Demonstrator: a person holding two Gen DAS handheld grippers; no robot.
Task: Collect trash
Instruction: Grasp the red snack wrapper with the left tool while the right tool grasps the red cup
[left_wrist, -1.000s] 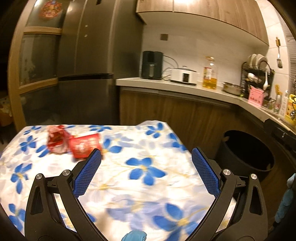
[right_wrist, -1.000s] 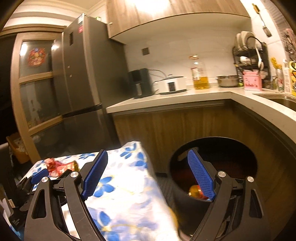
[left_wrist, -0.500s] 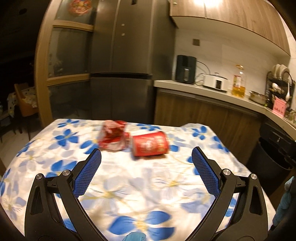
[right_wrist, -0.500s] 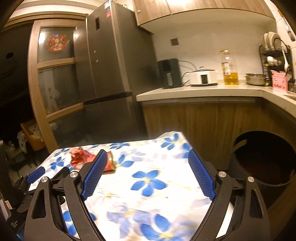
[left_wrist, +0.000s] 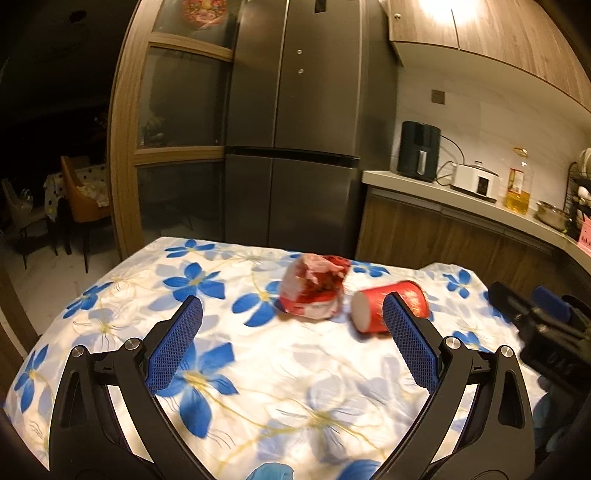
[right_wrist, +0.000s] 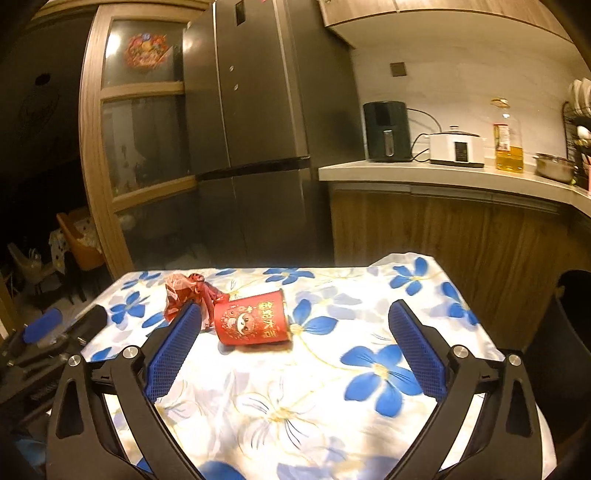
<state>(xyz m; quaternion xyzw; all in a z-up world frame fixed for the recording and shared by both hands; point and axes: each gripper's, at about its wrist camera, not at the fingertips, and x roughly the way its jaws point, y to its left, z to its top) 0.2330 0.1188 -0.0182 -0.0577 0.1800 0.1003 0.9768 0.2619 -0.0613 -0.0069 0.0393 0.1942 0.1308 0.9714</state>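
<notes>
closest to us, our left gripper (left_wrist: 291, 332) stands spread wide with nothing between its blue pads, and our right gripper (right_wrist: 295, 339) is opening, its jaws empty too. both hang low over the white tablecloth with blue flowers (left_wrist: 258, 376).

ahead of the right gripper, slightly left of its centre line, lies the red printed paper cup (right_wrist: 253, 321), tipped on its side. its long axis runs across our line of reach, pale base toward the left, open rim toward the right. just beside it to the left, about touching, sits the crumpled red plastic wrapper (right_wrist: 184, 293).

from the left view the wrapper (left_wrist: 314, 288) is nearly straight ahead and the cup (left_wrist: 388, 306) off to the right, partly behind the right-hand pad. so we judge the right hand better placed for the cup and the left for the wrapper. nothing stands between.

to the far right the black round bin (right_wrist: 569, 332) waits by the table edge. beyond are the dark steel fridge (right_wrist: 255, 147) and the wooden counter (right_wrist: 443, 177).
</notes>
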